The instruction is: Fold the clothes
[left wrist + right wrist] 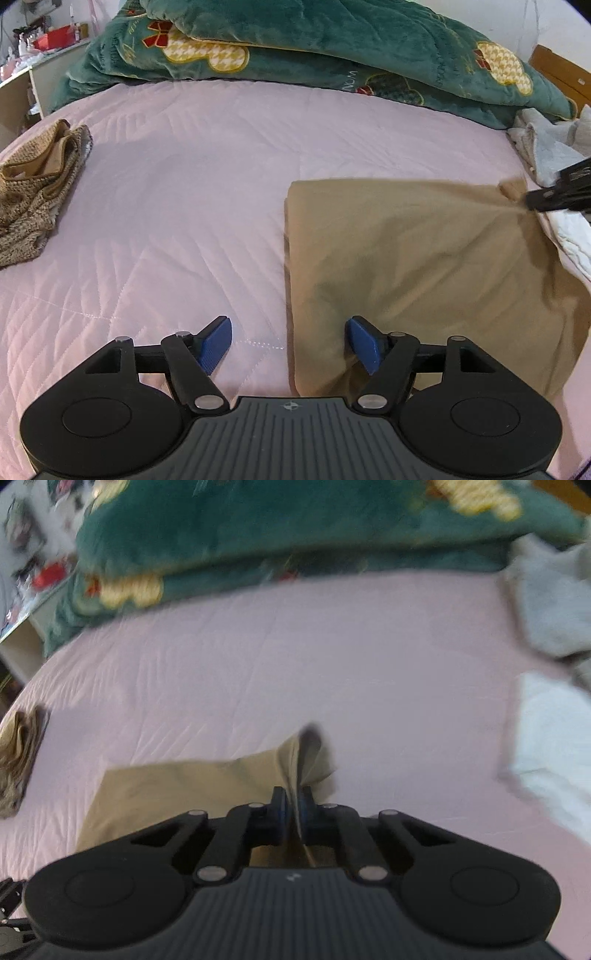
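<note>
The left claw is spread wide and grabs nothing, with the near left edge of the folded tan cloth lying on the bed just under its right blue finger. The right claw is squeezed tight on the cloth's far right corner and lifts it a bit off the pink bed cover (that view is blurry). Farther back lie a brown knit top on the left, gray clothes on the right, and a green blanket with writing too small to read.
</note>
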`<state>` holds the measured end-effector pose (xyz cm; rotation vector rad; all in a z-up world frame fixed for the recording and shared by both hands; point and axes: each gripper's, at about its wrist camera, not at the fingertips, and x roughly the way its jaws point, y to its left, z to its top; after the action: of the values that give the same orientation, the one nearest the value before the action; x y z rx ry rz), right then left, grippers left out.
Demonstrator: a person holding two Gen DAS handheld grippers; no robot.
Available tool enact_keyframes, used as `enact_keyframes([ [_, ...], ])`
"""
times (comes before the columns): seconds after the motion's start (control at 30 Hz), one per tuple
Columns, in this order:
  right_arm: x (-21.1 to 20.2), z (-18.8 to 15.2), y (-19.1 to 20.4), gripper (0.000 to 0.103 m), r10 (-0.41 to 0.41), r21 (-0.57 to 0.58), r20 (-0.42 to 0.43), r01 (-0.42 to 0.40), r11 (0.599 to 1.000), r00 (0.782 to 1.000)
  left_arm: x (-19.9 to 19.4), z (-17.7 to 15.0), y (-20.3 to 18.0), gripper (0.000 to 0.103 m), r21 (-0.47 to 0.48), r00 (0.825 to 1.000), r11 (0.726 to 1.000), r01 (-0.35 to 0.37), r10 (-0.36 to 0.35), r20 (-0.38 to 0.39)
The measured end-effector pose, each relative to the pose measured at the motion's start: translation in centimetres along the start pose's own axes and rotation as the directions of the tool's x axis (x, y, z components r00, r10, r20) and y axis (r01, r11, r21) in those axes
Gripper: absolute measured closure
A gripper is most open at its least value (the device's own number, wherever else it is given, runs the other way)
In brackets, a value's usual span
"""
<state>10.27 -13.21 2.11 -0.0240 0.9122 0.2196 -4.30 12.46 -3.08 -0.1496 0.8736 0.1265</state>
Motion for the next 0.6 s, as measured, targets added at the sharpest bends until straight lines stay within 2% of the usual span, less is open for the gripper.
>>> enact_keyframes([
  [0.03, 0.1, -0.3, -0.5, 0.095, -0.077, -0.024, 0.004, 0.077, 0.997, 0.997, 0.0, -0.1, 0.0, 0.031, -0.002, 1.000, 1.000, 0.002, -0.002, -0.002],
  [0.07, 0.8, -0.9, -1.4, 0.095, -0.062, -0.012, -0.032, 0.061, 0.998, 0.998, 0.1, -0.2, 0.0, 0.031, -0.005, 1.000, 1.000, 0.005, -0.005, -0.004],
  [0.13, 2.3, -2.2, -3.4, 0.093, 0.029, 0.038, -0.118, -0.024, 0.999, 0.993, -0.1, -0.3, 0.1, 0.031, -0.008, 1.000, 1.000, 0.008, -0.008, -0.005],
  [0.17, 1.8, -3.1, -4.0, 0.092, 0.058, 0.071, -0.108, -0.050, 0.996, 0.992, -0.4, -0.4, 0.1, 0.031, -0.010, 1.000, 1.000, 0.011, -0.011, -0.004],
  [0.23, -0.2, -4.9, -4.6, 0.082, 0.124, 0.125, -0.068, -0.115, 0.985, 0.990, -1.0, -0.7, 0.5, 0.031, -0.016, 1.000, 1.000, 0.020, -0.020, -0.003],
  [0.27, -1.4, -5.8, -4.5, 0.061, 0.171, 0.140, -0.056, -0.162, 0.977, 0.984, -1.3, -1.0, 0.7, 0.031, -0.017, 1.000, 1.000, 0.024, -0.024, -0.001],
  [0.3, -2.5, -6.8, -4.5, 0.037, 0.217, 0.154, -0.044, -0.208, 0.966, 0.975, -1.7, -1.2, 1.0, 0.031, -0.018, 1.000, 0.999, 0.028, -0.028, 0.001],
  [0.37, -4.1, -8.4, -3.5, 0.019, 0.244, 0.133, -0.047, -0.237, 0.962, 0.969, -2.4, -1.8, 1.3, 0.031, -0.009, 0.999, 0.999, 0.043, -0.043, 0.005],
  [0.47, -5.6, -10.6, -1.8, 0.013, 0.227, 0.057, -0.071, -0.223, 0.973, 0.971, -2.9, -2.8, 0.9, 0.031, 0.051, 0.997, 0.996, 0.072, -0.072, -0.009],
  [0.6, -4.2, -11.5, 0.1, 0.012, 0.156, 0.003, -0.138, -0.157, 0.988, 0.978, -2.5, -4.1, -0.1, 0.031, 0.120, 0.999, 0.992, 0.049, -0.048, -0.013],
])
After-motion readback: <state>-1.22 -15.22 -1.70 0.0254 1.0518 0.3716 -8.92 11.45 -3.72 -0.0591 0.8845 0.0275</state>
